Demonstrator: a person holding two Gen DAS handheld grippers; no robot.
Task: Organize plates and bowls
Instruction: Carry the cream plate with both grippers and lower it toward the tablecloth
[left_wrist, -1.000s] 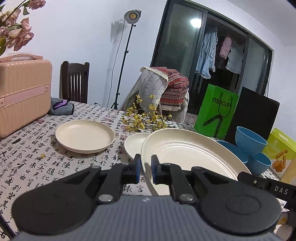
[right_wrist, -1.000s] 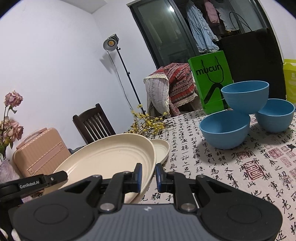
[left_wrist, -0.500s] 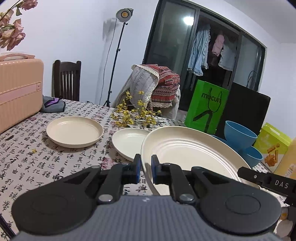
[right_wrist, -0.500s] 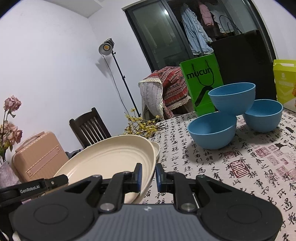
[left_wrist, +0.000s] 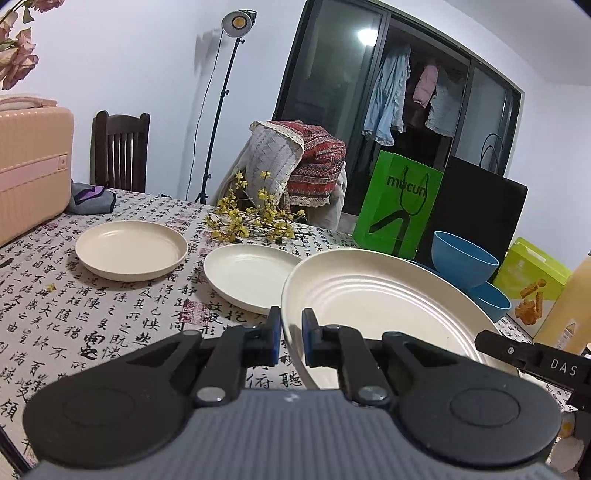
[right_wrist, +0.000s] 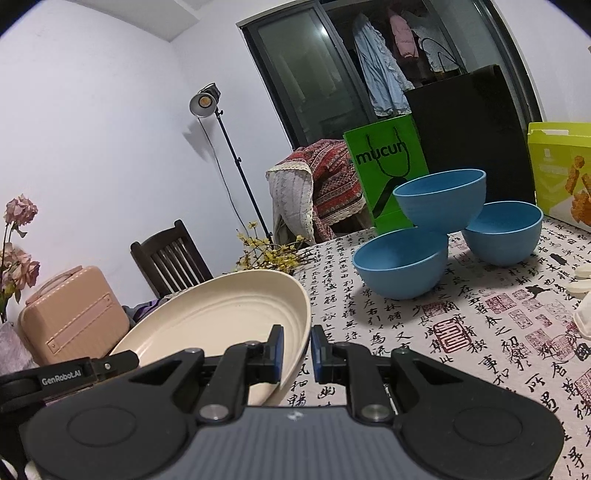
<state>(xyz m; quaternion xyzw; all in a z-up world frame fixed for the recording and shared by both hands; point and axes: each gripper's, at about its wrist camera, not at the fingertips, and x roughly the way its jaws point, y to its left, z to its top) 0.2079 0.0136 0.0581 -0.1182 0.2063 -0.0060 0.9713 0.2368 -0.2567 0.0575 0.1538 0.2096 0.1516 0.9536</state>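
A large cream plate (left_wrist: 376, 306) is held off the table by both grippers. My left gripper (left_wrist: 291, 341) is shut on its left rim. My right gripper (right_wrist: 297, 354) is shut on its right rim; the plate also shows in the right wrist view (right_wrist: 221, 317). Two smaller cream plates (left_wrist: 131, 249) (left_wrist: 251, 273) lie flat on the table beyond, to the left. Three blue bowls stand to the right, one bowl (right_wrist: 441, 201) resting on top of two others (right_wrist: 400, 264) (right_wrist: 502, 232).
The table wears a calligraphy cloth (left_wrist: 110, 317). A pink case (left_wrist: 31, 166) stands at the left, yellow flowers (left_wrist: 255, 221) at the back, green bag (left_wrist: 399, 205) and black bag (left_wrist: 476, 218) behind the bowls, a yellow-green box (right_wrist: 561, 170) and a bottle (left_wrist: 570, 306) at right.
Both grippers have carried the large plate rightwards and a little back; the two small plates have slid left in the left view and the blue bowls look nearer in the right view.
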